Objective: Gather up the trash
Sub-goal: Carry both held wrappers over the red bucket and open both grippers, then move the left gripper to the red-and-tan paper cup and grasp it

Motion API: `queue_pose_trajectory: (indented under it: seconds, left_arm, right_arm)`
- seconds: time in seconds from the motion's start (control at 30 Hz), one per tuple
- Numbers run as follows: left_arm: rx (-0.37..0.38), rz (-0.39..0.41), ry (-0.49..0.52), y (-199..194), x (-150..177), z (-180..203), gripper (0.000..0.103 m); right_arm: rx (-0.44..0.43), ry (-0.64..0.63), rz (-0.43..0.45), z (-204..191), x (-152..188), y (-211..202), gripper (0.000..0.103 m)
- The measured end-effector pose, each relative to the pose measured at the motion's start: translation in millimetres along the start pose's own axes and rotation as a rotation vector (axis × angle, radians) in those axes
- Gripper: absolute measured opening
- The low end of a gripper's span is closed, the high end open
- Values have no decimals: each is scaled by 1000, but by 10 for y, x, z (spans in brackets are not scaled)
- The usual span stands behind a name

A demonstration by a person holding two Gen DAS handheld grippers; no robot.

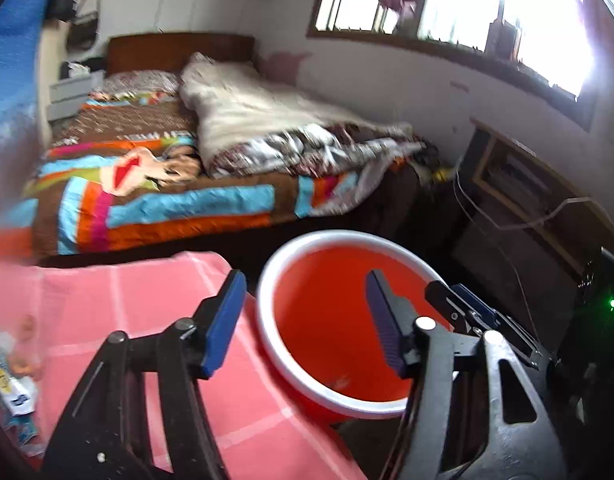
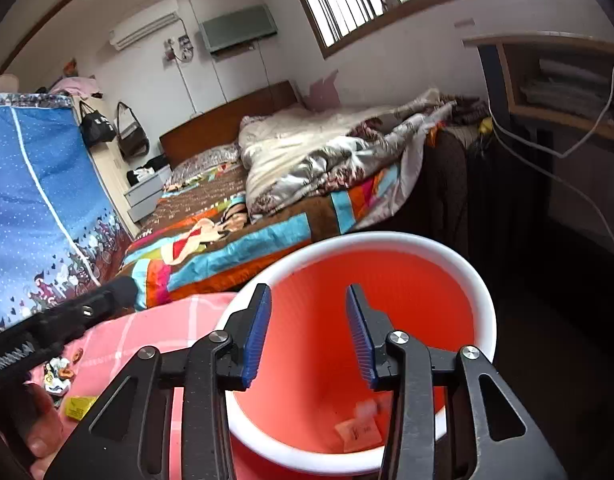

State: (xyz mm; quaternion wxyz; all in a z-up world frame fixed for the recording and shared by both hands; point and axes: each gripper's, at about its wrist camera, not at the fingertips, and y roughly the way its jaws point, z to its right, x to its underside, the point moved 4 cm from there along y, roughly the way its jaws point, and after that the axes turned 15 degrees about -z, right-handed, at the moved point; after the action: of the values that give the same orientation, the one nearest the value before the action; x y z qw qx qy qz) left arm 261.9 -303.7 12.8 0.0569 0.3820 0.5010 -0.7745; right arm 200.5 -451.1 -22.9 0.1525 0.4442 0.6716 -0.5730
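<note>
While both grippers hung with fingers apart and empty, the right gripper (image 2: 307,332) sat above the red bin (image 2: 447,256), which held paper scraps (image 2: 357,432). The left gripper (image 1: 303,320) straddled the bin's rim, beside the pink tablecloth (image 1: 119,300); a quilted bed (image 1: 167,200) lay beyond.

Bin bottom: scraps lay in the red bin (image 2: 427,280), blurred in the right wrist view; their kind could not be told.
Bin's near wall: hidden behind the right tool (image 2: 308,334).
Wrappers left of the bin: small litter (image 2: 59,368) on the pink-clothed desk (image 2: 155,320), prints too small to read.
Packet far left of the bin: smeared, cut by the frame edge (image 1: 11,380).
</note>
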Motion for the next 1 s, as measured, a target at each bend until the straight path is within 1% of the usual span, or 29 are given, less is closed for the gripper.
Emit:
queue_pose_trajectory:
  seconds: [0.03,0.1,0.17,0.23,0.3,0.37,0.43,0.47,0.57,0.7,0.87,1.0]
  left_arm:
    - [-14,28,-12,-106,15,-49,103]
    - [-32,67,-29,-256,38,-135,103]
    - [-67,124,-52,-483,87,-265,103]
    - [-94,177,-76,-676,138,-394,103]
    - [-122,229,-99,-866,202,-521,103]
    - [-168,303,-124,-1095,312,-668,103]
    - [-204,338,-126,-1242,395,-767,103]
    - [-233,354,-130,-1317,456,-831,103]
    - [-286,377,-157,-1486,635,-1004,103]
    - [-353,404,-190,-1668,885,-1201,103]
    - [-437,428,-202,-1854,1177,-1383,103]
    - [-475,450,-195,-1975,1365,-1468,103]
  right_arm:
    - [-3,-11,20,-52,-8,-43,41]
    - [-19,-32,63,-154,-10,-132,48]
    - [-29,-61,105,-268,-22,-218,49]
    - [-34,-103,157,-420,-8,-317,55]
    - [-48,-134,203,-551,14,-403,80]
    - [-65,-166,258,-687,47,-508,82]
    - [-98,-209,292,-841,85,-596,84]
    - [-111,-221,309,-895,110,-635,86]
    - [-162,-255,361,-1067,194,-751,103]
    - [-241,-283,403,-1202,281,-871,103]
    - [-287,-352,447,-1398,408,-958,103]
    - [-310,-421,448,-1543,534,-954,103]
